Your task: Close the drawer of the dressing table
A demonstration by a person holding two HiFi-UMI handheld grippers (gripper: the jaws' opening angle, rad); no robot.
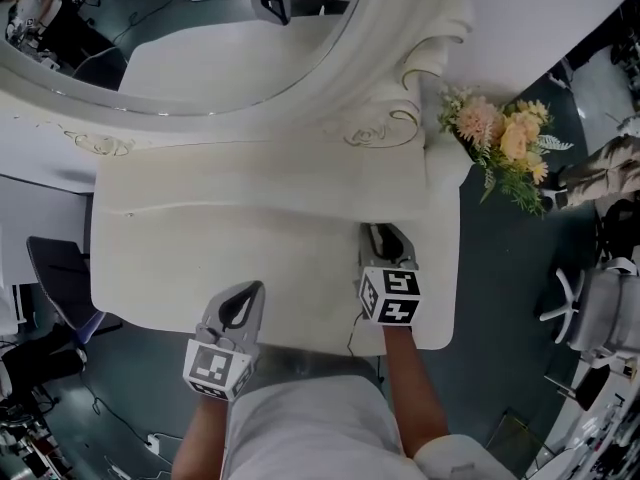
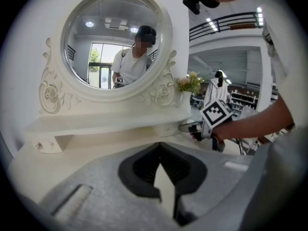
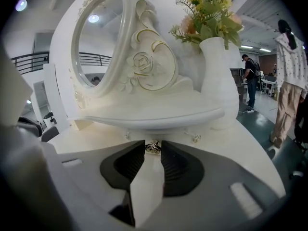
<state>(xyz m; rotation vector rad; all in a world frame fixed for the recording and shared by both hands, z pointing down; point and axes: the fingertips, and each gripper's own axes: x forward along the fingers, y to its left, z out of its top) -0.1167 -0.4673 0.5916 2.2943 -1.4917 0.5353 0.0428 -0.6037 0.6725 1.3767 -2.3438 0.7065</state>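
The cream dressing table fills the head view, with a low shelf under its round mirror. My right gripper reaches over the tabletop to the shelf's underside. In the right gripper view its jaws stand a little apart around a small metal drawer knob. The drawer front is mostly hidden behind the jaws. My left gripper hangs at the table's near edge, shut on nothing. The left gripper view shows the right gripper at the shelf.
A white vase of peach and yellow flowers stands at the shelf's right end. Two smaller knobs sit under the shelf. A black chair is left of the table; a person stands far right.
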